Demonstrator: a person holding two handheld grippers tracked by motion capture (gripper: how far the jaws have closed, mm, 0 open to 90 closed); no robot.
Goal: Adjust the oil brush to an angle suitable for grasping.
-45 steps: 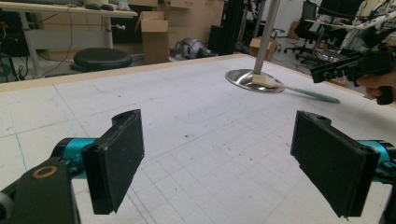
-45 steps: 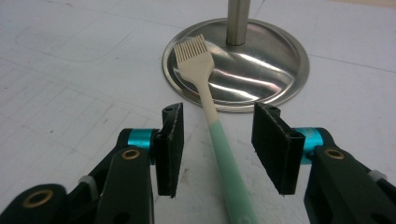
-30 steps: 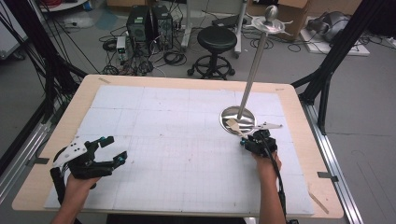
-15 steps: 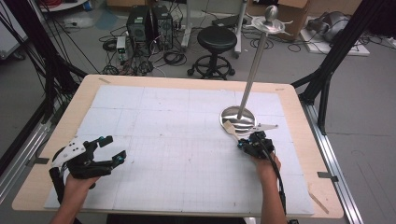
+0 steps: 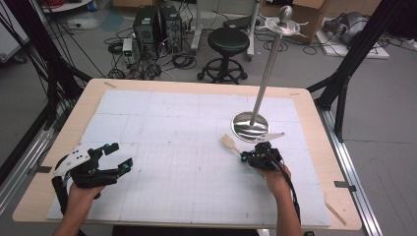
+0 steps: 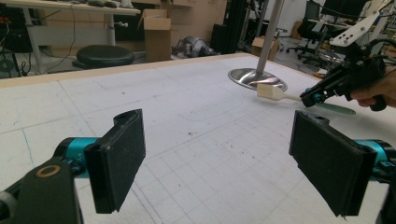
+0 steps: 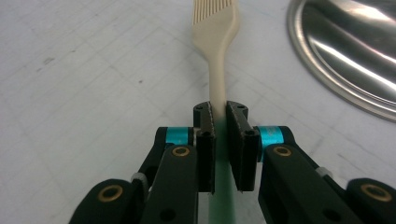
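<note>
A brush with a cream head (image 5: 227,142) and a green handle lies low over the white mat, left of the steel stand base (image 5: 251,127). My right gripper (image 5: 244,157) holds it. In the right gripper view the jaws (image 7: 220,116) have just been closing and are now shut on the brush's neck, with the ribbed head (image 7: 215,28) pointing away from me. My left gripper (image 5: 120,156) rests at the mat's near left, jaws wide open (image 6: 219,163) with nothing between them. The left gripper view shows the brush (image 6: 271,91) and the right gripper (image 6: 308,98) at the far right.
A tall steel pole (image 5: 265,73) rises from the round base (image 7: 345,56) right of centre on the table. A thin wooden stick (image 5: 336,211) lies at the near right corner. Beyond the wooden table edge (image 5: 196,86) are a stool, cables and boxes.
The right gripper closed on the brush handle and shifted a little to the left; the brush head now sticks out to its left. The left gripper has not moved.
</note>
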